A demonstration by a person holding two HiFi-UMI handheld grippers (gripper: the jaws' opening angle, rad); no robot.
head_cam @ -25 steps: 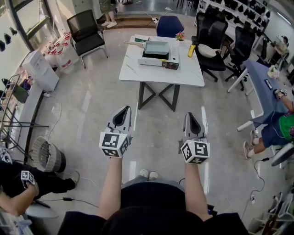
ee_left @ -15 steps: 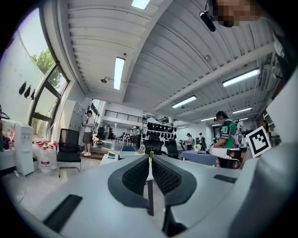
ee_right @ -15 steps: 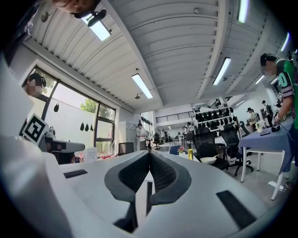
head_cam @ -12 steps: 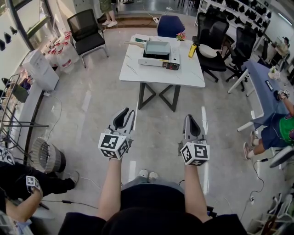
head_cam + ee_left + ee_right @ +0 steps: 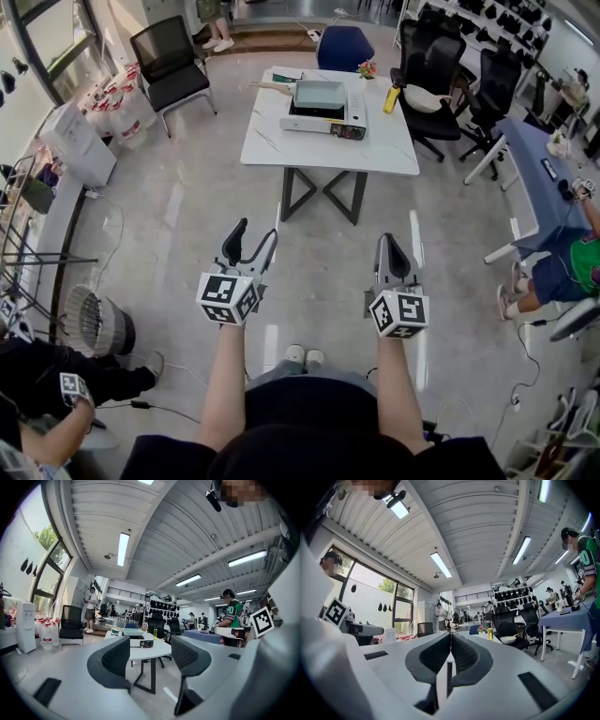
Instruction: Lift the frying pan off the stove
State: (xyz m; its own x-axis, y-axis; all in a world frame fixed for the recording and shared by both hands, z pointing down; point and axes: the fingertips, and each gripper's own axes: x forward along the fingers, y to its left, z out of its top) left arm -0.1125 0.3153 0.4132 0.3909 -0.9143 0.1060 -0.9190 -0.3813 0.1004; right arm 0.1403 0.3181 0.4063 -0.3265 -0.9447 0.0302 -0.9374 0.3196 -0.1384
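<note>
"On the table (image 5: 281,141) across the room, is that the pan (image 5: 320,94)?"

"Yes, the pale square one, sitting on top of the stove (image 5: 323,122). The person stands well back from it, with nothing in reach yet."

"And the grippers?"

"The left gripper (image 5: 253,239) is spreading its jaws right now, with nothing but air between them. The right gripper (image 5: 393,244) has its jaws pressed together, also empty."

"How would you take hold of it?"

"By the handle (image 5: 272,87), the wooden-looking one poking out to the left. I'd guess the pan is stiff metal with smooth walls, so a pinch on the rim could slip. The handle should give the pads more bite."

"Heavy?"

"Probably moderate, but all the weight hangs out past the grip, so it will want to droop. I'd clamp close to the pan body and lift straight up, so the stove isn't dragged along."
</note>
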